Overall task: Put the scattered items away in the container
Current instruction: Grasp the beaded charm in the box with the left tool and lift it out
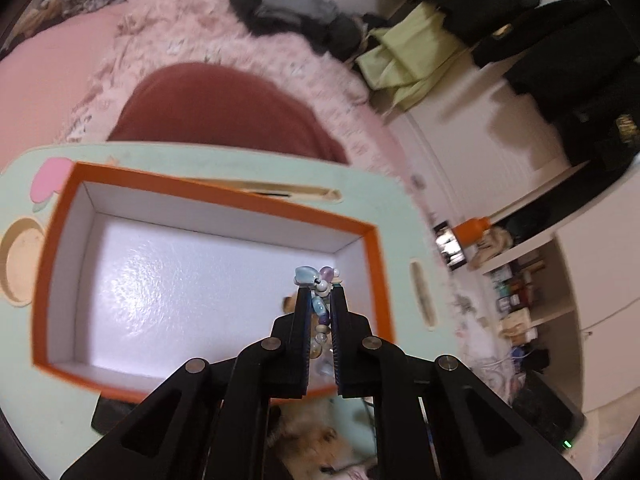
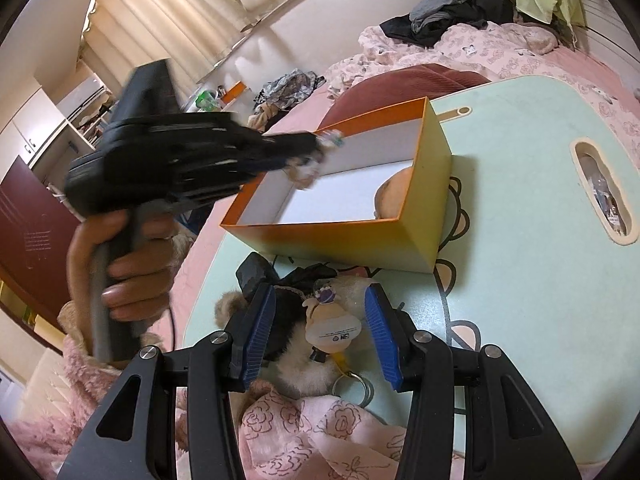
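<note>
My left gripper (image 1: 321, 300) has its fingers pinching a bracelet (image 1: 318, 280) above the box (image 1: 208, 188) on the bench (image 1: 368, 184). My right gripper (image 2: 320, 332) has its 2 fingers spread around a plush keychain (image 2: 332, 328) lying on the bench just beside the box.

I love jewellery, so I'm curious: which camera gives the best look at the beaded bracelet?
The left wrist view: the pastel beaded bracelet sits sharp and close, pinched in the left gripper over the orange cardboard box. The right wrist view shows it only small and blurred.
</note>
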Tool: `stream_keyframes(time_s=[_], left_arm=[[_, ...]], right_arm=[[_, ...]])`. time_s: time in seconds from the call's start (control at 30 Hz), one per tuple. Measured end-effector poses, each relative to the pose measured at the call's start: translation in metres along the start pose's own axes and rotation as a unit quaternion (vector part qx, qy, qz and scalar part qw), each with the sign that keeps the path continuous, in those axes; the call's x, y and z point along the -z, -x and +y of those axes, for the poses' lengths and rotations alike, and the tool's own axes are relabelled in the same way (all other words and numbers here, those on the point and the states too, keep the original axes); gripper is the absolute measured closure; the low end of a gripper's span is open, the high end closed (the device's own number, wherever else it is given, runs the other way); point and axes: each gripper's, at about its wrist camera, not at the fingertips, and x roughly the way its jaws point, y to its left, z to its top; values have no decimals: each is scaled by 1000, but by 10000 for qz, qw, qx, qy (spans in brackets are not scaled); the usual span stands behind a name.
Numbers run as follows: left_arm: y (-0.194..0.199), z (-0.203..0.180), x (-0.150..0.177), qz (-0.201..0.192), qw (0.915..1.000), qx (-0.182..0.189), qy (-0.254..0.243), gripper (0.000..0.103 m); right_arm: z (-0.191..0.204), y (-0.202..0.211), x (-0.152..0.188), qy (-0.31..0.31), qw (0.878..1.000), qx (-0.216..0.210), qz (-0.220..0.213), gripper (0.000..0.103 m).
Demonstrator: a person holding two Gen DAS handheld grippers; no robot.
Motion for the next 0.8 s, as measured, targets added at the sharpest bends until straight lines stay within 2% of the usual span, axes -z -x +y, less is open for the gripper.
stream_keyframes(time_s=[0.2,0.33,0.53,0.67,0.7,0.73,0.77,0.8], left_arm=[[33,9,37,-367,9993,48,-31,94],[47,30,70,-635,9975,-304,24,94],[45,56,100,-662,9936,-914,10,94],[35,64,104,-600,9941,-905,0,93],[34,63,105,-634,9937,-920,-51,91],[34,62,105,-672,9931,-955,-95,85],[36,61,106,-716,9926,-969,-125,73],[38,60,107,-782,9921,-971,-142,65]], right_arm=[[1,1,0,22,10000,-2,-16,55],[3,1,0,4,10000,-8,13,55],[3,0,0,-9,10000,-17,30,55],[4,-2,0,-21,10000,5,53,55],[5,-2,0,-20,10000,12,51,55],[5,-2,0,-23,10000,15,48,55],[6,-2,-1,-19,10000,7,53,55],[6,-2,-1,-8,10000,1,71,55]])
